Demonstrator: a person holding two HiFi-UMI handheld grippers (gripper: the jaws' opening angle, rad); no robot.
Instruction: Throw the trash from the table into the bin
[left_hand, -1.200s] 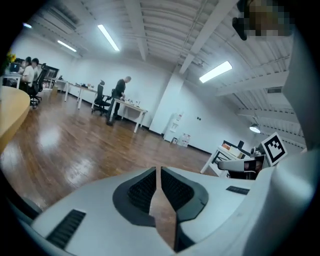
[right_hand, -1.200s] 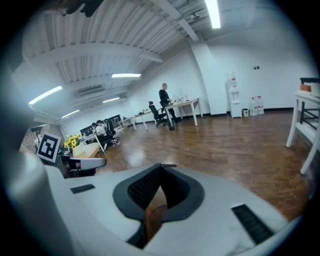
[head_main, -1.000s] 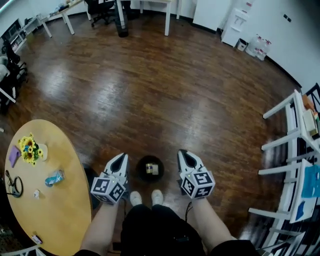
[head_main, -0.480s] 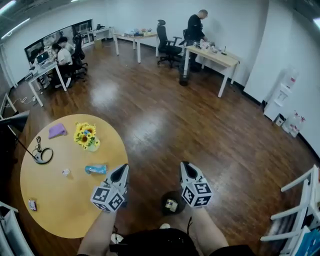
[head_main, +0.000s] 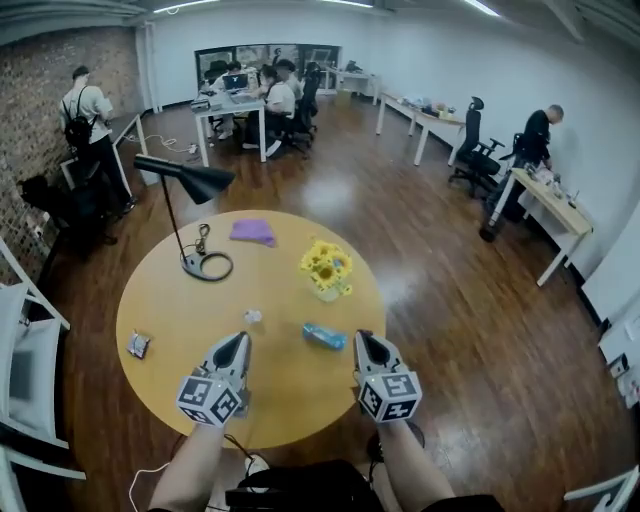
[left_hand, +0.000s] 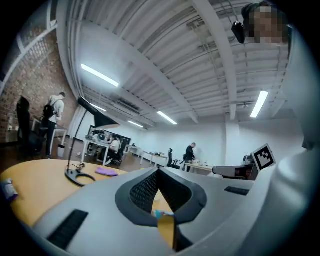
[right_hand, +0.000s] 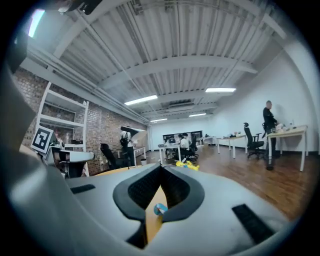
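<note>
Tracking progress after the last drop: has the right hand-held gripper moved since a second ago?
Yes. From over the floor beside the bin, the right hand-held gripper has come to the round table's near edge, close to the blue wrapper.

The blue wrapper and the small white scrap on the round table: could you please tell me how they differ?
The blue wrapper is long and flattish; the white scrap is a small crumpled lump. The wrapper is clearly larger than the scrap. In the head view the wrapper lies by the right tongs, the scrap beyond the left tongs. Both lie loose on the round table, and neither is held.
</note>
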